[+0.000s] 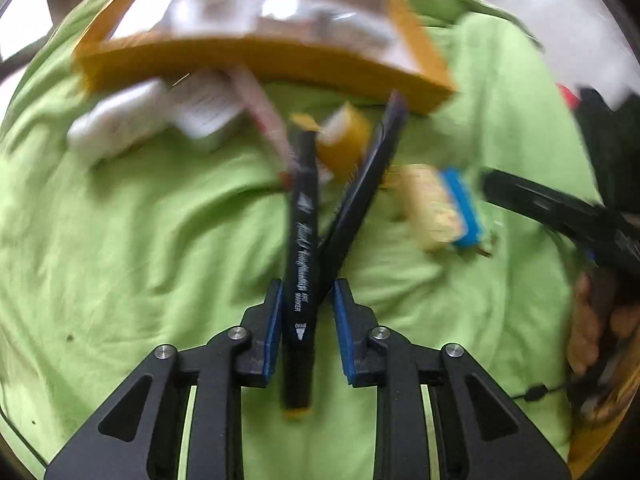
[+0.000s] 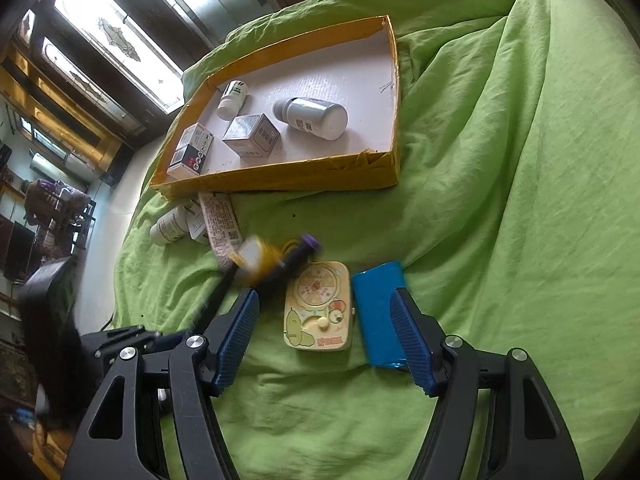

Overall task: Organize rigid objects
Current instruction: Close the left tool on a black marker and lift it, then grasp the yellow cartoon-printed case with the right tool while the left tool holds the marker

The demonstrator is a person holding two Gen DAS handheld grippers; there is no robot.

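— Black-bodied art marker [image 1: 300,240], nearest, pinched between the blue pads of the left gripper [image 1: 306,292]. Runs lengthwise along the fingers, yellow-capped end toward the camera, far end pointing at the yellow tray [image 1: 260,60].

— Only one pen in there?

— Hard to say. Crossing it from the right pad, a second dark marker [image 1: 360,200], angled up and right, purple-capped in the right wrist view. Possibly caught in the same narrow pinch; too smeared beyond the pads to be sure.

— And the other side?

— Right gripper [image 2: 325,296] spread wide, gripping nothing, tilted steeply down over the green sheet [image 2: 500,200]. Between its fingers, flat on the cloth, a cream timer card [image 2: 318,312] and, just beside it, a blue block [image 2: 378,312], its near end hidden by the right finger.

— Anything cut off?

— Fingers of a hand [image 1: 588,320] at the right edge of the left view, blurred. Farther off, bottles and small boxes lying in the tray; more of them outside its near wall, partly covered by the markers.
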